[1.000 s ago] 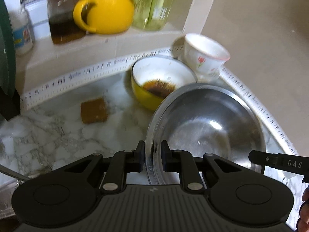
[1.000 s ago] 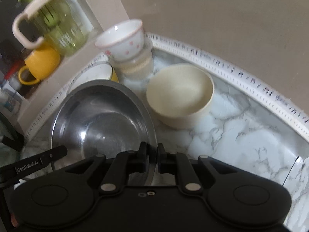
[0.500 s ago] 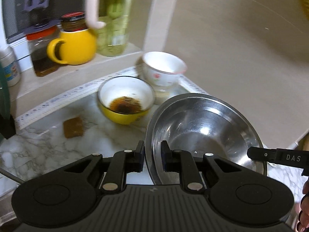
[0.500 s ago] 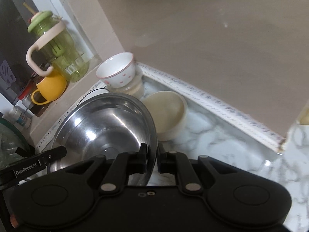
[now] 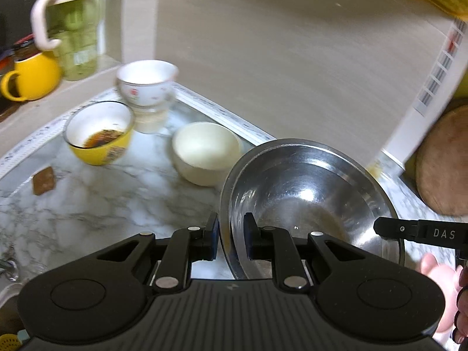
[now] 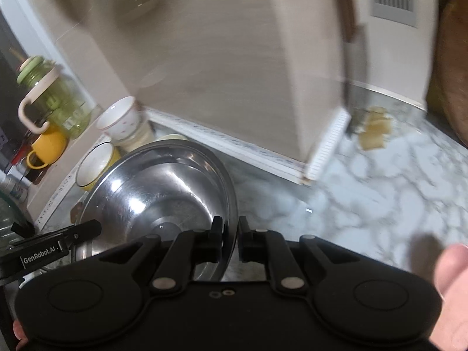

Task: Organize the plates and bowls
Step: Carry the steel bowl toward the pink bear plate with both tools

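A large steel bowl is held in the air between both grippers. My left gripper is shut on its left rim. My right gripper is shut on its right rim; the bowl shows in the right wrist view too. On the marble counter behind stand a cream bowl, a yellow bowl with brown residue, and a white flowered bowl stacked on another bowl.
A yellow mug and a green jug stand on the ledge at back left. A brown sponge lies on the counter. A wall corner juts out to the right. A round wooden board is far right.
Both grippers have lifted the steel bowl and carried it right and back from the corner. The cream bowl now shows in the left view, and the wall corner has come into sight.
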Action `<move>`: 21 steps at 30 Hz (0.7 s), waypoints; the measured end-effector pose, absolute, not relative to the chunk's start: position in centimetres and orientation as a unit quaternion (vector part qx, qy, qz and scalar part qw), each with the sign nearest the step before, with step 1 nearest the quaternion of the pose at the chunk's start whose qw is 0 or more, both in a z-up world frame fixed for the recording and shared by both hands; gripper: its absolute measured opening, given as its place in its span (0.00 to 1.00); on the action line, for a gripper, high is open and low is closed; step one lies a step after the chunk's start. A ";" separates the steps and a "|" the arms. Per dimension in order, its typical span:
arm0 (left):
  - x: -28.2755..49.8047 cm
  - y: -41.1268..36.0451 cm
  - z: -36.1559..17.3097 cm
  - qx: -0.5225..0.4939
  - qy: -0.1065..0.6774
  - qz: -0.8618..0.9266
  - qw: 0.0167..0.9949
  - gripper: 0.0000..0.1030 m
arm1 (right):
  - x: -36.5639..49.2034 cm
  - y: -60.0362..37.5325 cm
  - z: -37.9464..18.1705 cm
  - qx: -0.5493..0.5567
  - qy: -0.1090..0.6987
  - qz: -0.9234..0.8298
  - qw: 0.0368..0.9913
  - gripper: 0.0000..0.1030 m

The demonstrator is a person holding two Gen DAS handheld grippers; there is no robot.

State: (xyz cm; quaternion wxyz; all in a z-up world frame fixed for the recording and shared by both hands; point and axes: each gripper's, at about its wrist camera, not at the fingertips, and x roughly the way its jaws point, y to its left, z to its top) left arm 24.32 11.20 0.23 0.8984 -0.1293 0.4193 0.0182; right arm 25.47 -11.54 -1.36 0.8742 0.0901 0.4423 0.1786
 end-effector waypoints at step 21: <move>24.8 0.5 -7.6 -0.063 0.482 -0.044 0.873 0.16 | 21.1 -21.4 -9.6 0.127 0.481 0.088 0.863 0.11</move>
